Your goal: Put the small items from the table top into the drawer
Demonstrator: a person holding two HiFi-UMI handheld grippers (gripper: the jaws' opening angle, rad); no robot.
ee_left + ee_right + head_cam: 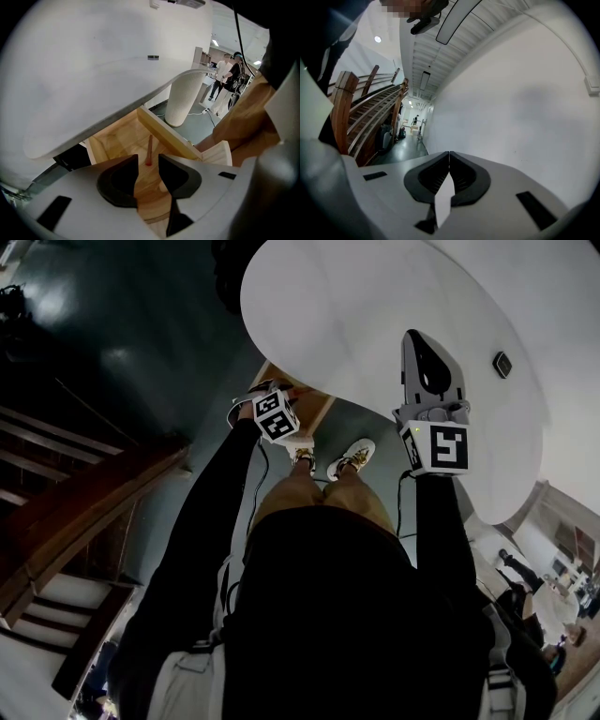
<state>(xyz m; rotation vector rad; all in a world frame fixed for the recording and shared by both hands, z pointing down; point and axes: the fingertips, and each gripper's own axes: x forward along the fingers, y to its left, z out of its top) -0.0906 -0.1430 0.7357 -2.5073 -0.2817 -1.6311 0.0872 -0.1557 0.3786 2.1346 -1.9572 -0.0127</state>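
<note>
Under the edge of the white round table top [375, 306] a light wooden drawer [164, 133] stands pulled out. A thin reddish stick [149, 149] lies on the drawer's floor. My left gripper [148, 161] points steeply down over the drawer [317, 407], its jaws open and nothing between the pads; the stick lies below and beyond them. In the head view the left gripper [270, 401] sits at the table's near edge. A small dark item [502, 364] rests on the table top, far right. My right gripper [413, 336] hovers level over the table, shut and empty [449, 154].
A white ribbed table pedestal [183, 98] stands beyond the drawer. The person's shoes [352, 457] are on the dark floor below the table edge. A wooden staircase [75, 521] runs along the left. People stand in the background [225, 79].
</note>
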